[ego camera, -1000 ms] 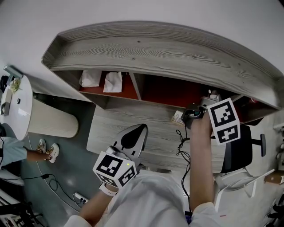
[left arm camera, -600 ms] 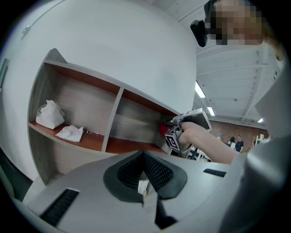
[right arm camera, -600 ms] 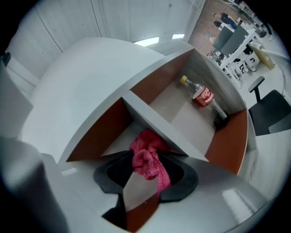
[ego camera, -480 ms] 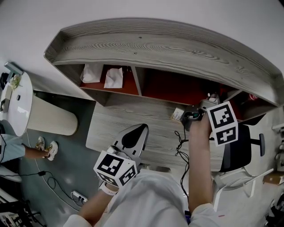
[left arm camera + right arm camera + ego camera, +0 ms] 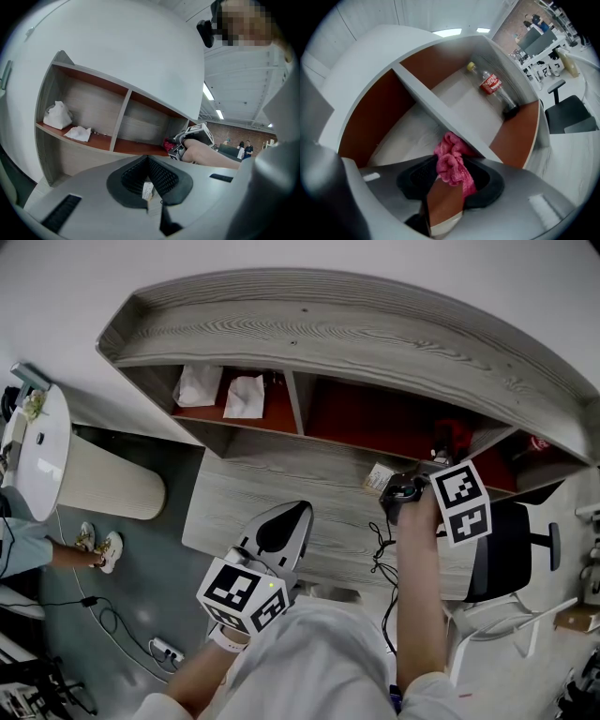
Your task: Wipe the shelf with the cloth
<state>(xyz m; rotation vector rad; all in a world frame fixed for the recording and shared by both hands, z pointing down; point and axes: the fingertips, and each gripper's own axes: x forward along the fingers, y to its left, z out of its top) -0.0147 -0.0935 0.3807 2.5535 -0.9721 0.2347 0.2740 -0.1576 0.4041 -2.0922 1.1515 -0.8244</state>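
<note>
Right gripper (image 5: 450,182) clamps the bunched pink cloth (image 5: 449,161), partly hidden; left gripper (image 5: 149,182) closed.

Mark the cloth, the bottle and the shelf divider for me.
pink cloth (image 5: 452,166), right gripper view, on its bunched middle.
bottle (image 5: 491,85), right gripper view, on the red label.
shelf divider (image 5: 426,101), right gripper view, on its grey front edge.

My right arm (image 5: 419,587) stretches forward, right gripper (image 5: 452,177) clamped on the cloth (image 5: 450,161). My left gripper (image 5: 148,161) sits low by my body, jaws together.
</note>
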